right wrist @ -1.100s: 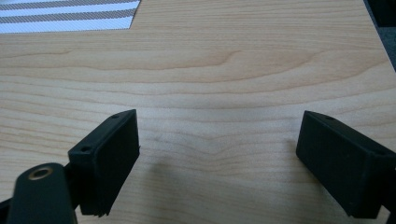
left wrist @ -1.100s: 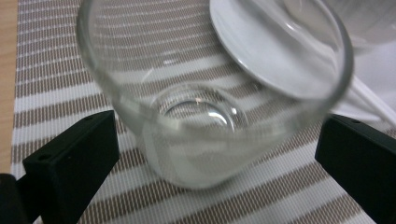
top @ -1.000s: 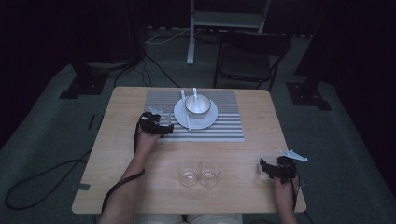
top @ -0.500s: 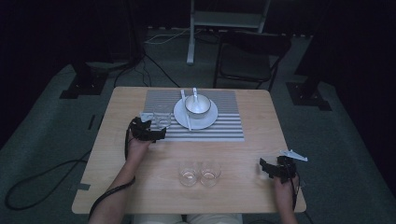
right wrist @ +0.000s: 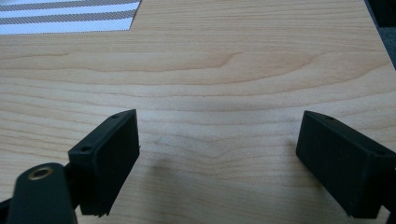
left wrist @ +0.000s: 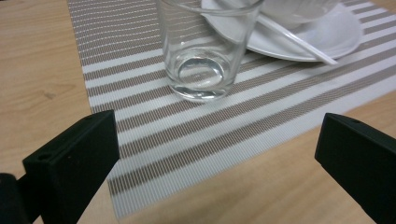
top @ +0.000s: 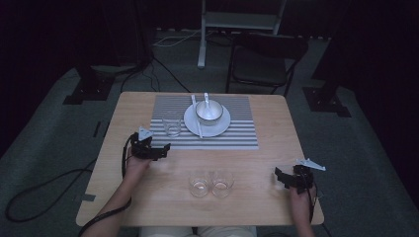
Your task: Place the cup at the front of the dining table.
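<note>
An empty clear glass stands upright on the left part of the striped placemat. My left gripper hovers just short of it, near the mat's front-left corner. Its jaws are wide open and hold nothing. To the right of the glass is a white plate with a bowl, a spoon and a white stick on it. My right gripper is open over bare wood near the table's front right.
Two more empty glasses stand side by side at the front middle of the wooden table. A dark chair stands beyond the far edge. The placemat's corner lies far ahead of the right gripper.
The left gripper has drawn back from the glass toward the person, leaving the glass standing free on the placemat. The right gripper has not moved.
</note>
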